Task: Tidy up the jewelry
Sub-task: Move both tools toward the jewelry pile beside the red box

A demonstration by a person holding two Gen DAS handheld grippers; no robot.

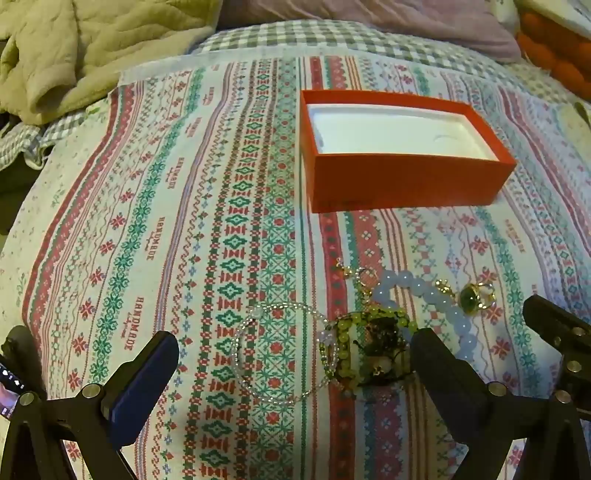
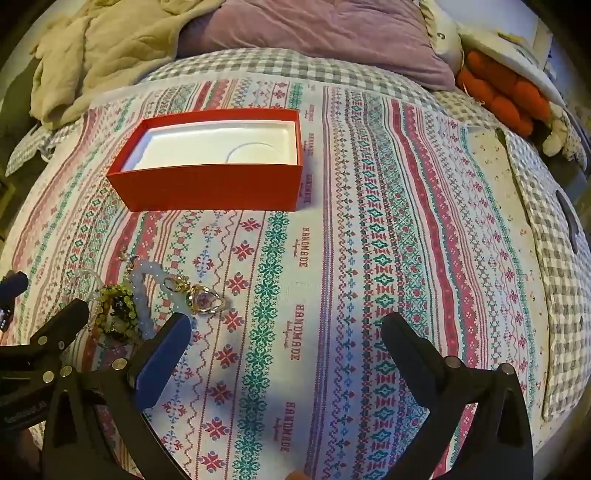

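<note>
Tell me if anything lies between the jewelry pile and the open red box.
Nothing visible does. Only bare patterned cloth separates the jewelry pile from the red cardboard box, whose white-lined inside looks empty. Both the left gripper and right gripper are open.

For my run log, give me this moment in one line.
left hand-held gripper: open, over jewelry pile | right hand-held gripper: open, holding nothing | red box: no jewelry inside

A patterned cloth (image 2: 332, 258) printed with "HANDMADE" fills the middle of both views. A gray checked sheet (image 2: 258, 68) lies above it. A beige blanket (image 1: 74, 48) bunches upper left, a purple pillow (image 2: 325, 33) sits top centre, and an orange cushion (image 2: 506, 96) sits upper right.
</note>
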